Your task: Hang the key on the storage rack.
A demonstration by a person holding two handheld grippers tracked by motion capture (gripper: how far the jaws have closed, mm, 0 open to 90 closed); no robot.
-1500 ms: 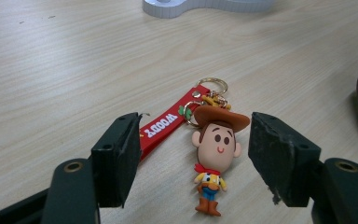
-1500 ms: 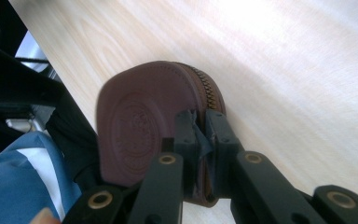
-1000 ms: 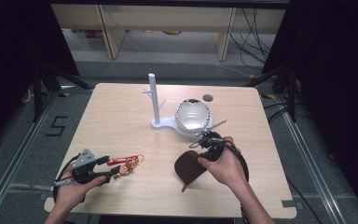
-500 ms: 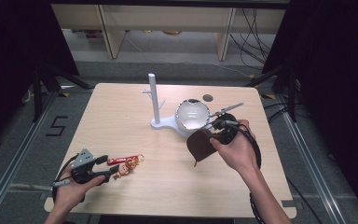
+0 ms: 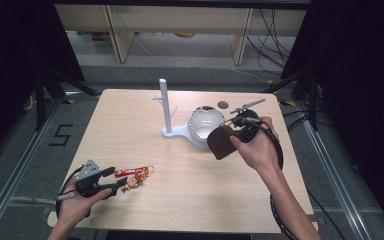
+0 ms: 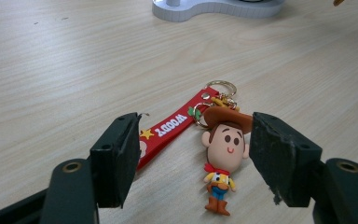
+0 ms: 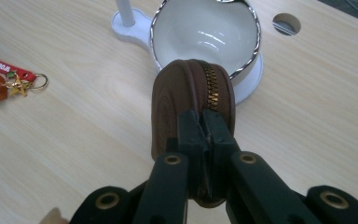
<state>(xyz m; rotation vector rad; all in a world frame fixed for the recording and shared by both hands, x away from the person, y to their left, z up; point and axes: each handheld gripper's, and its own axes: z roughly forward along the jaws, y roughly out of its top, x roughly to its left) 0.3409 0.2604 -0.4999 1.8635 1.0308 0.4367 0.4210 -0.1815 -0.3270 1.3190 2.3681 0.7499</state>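
- Hanging edge-up in the air, the brown zipped pouch (image 7: pixel 191 100) is pinched by the right gripper (image 7: pixel 204 140), jaws clamped tight on its lower rim, just in front of the white bowl (image 7: pixel 205 32) on the stand base (image 5: pixel 177 134).
- Risk: the bite is narrow and low on the pouch (most of the body stands free above the pads), so it could pivot or slip out if swung.
- Risk: carried forward at this height, the pouch may strike the bowl's shiny rim and shove the light stand.
- Risk: the thin white post (image 5: pixel 165 105) with its side pegs stands just left of the bowl; a wide approach could clip it.
- Left gripper (image 6: pixel 193 161) rests low, jaws spread wide either side of the cowboy keychain (image 6: pixel 223 156) and its red strap (image 6: pixel 175 126), touching neither; closing carelessly could nudge it.
- Surface: pale wood-grain table (image 5: pixel 130 125), with a round cable hole (image 5: pixel 223 105) behind the bowl.
- Room: dark surroundings, grey floor, shelving beyond, cables trailing at right.
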